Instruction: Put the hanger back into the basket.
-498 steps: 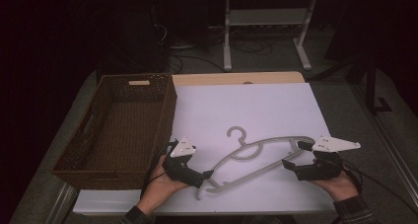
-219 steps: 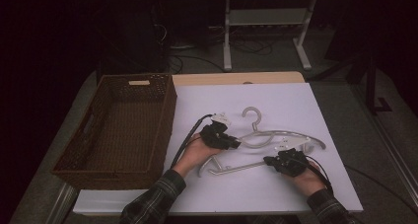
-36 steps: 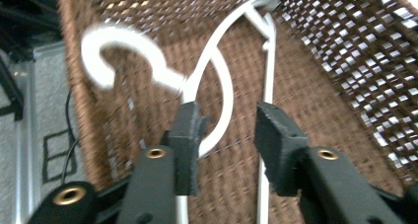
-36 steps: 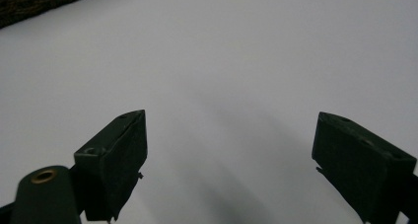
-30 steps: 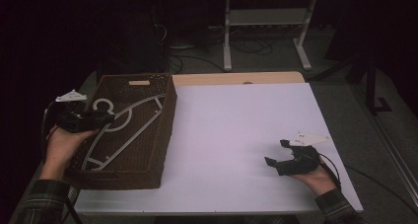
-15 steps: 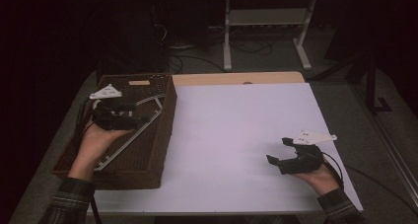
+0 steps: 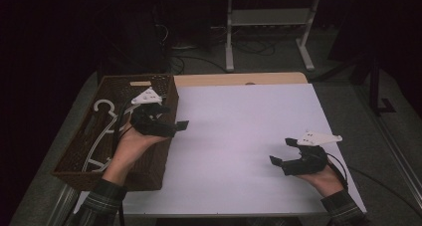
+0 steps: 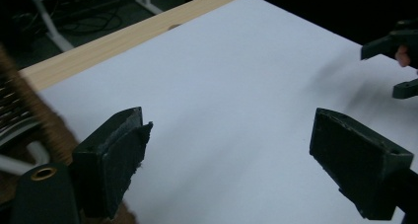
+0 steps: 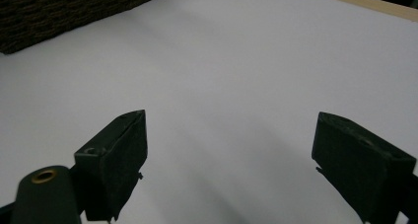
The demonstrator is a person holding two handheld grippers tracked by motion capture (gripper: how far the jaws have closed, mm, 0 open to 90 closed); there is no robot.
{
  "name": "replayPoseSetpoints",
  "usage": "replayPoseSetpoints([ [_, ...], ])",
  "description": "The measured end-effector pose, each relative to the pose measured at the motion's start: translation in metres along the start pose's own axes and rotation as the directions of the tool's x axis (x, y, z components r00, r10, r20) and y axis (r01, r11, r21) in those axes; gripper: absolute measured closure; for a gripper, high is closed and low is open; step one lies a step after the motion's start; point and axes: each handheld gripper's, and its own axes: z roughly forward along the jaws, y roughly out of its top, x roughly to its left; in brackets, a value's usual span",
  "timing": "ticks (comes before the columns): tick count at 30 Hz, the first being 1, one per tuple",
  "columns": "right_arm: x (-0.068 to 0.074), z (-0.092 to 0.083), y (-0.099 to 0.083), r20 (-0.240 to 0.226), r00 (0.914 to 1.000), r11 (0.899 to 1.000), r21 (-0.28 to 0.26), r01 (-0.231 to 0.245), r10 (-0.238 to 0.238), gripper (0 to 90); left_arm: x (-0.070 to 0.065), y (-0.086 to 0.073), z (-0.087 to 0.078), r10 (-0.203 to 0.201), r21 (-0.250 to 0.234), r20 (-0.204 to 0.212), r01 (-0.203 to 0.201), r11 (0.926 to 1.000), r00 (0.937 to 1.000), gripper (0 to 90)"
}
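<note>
two hand-held grippers over a white-covered worktop [image 7: 239, 136]. high view: the left gripper [image 7: 171, 126], left of centre, sits at the right rim of a brown wicker basket [image 7: 74, 161], jaws spread with nothing between them, its grey three-cornered plate on top; hand and gripper hide part of the basket's right wall. the right gripper [image 7: 282, 153], lower right of the frame, rests low over the worktop, jaws likewise spread and empty. a white hanger [image 7: 99, 131] lies inside the basket at the left of the frame; its hook points toward the far end, and its lower part is hard to follow against the dark weave, the right side covered by the forearm. a pale label [image 7: 140, 83] on the basket's far rim is too small to read. a plaid sleeve [image 7: 102, 203] is cut off at the bottom edge. the background beyond the worktop is dark, with a metal stand [image 7: 268, 27] and floor cables dimly visible.

left gripper view: the basket rim is blurred at the left edge, a pale bar of the hanger beside it; the other gripper's jaw tips are cut off at the upper right. right gripper view: the basket wall crosses the upper left corner.
</note>
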Motion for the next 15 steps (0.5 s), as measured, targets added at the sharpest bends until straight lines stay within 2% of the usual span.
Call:
replayPoseSetpoints([
  [4,0.000,0.000,0.001,0.000,1.0000,1.000,-0.003,0.002,-0.002,13.1,-0.016,0.004,0.016,0.021,-0.009,0.023,-0.021,0.9997,0.9995,12.0],
  [8,0.000,-0.001,0.001,-0.001,1.0000,1.000,-0.004,0.002,-0.002,13.1,-0.031,0.003,0.033,0.046,0.004,0.053,-0.046,0.9989,0.9976,12.3],
  [15,0.000,-0.003,0.001,-0.001,1.0000,1.000,-0.009,0.003,-0.003,13.1,-0.053,-0.011,0.060,0.065,0.026,0.096,-0.068,0.9974,0.9933,13.0],
])
